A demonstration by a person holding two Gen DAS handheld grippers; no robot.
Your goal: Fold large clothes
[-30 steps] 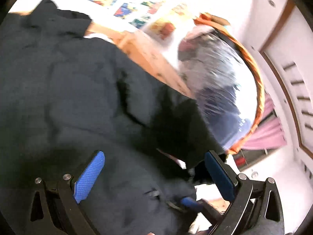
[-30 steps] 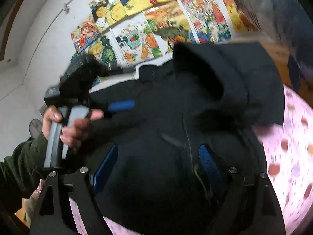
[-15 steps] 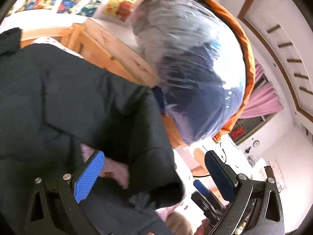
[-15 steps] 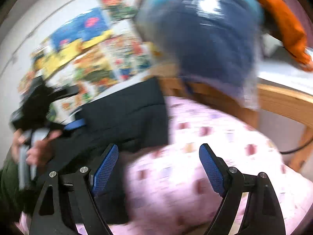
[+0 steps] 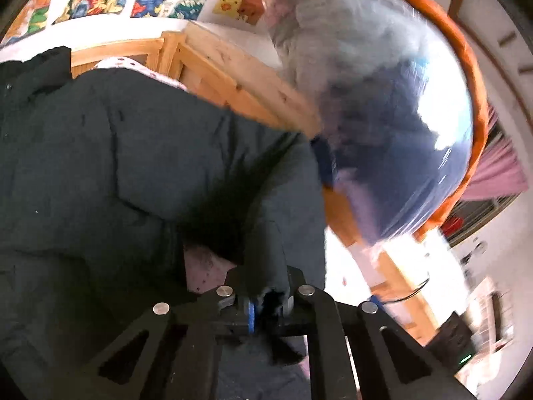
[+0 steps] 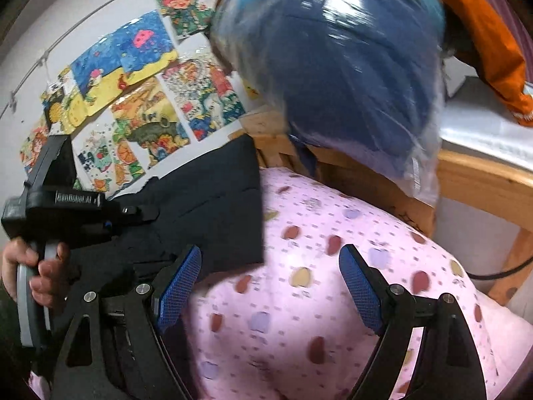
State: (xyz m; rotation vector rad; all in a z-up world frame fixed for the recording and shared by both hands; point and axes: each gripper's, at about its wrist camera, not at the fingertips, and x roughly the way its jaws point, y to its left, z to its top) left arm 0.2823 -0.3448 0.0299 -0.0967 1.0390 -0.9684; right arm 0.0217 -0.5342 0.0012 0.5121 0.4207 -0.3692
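Dark jacket (image 5: pixel 140 153) edge is pinched in the left gripper (image 5: pixel 266 303) fingers; right gripper (image 6: pixel 269 286) fingers gape, empty

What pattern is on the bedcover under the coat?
Pink bedcover with scattered coloured heart-like spots; clearest in the right wrist view.

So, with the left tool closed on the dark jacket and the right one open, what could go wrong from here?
1. The left tool pinches only a small bunch at the edge of the dark jacket; a pull may slip it free.
2. The right tool hangs open over the pink bedding and may catch it instead.
3. The plastic-wrapped bundle hangs close, so a lift could hit it.
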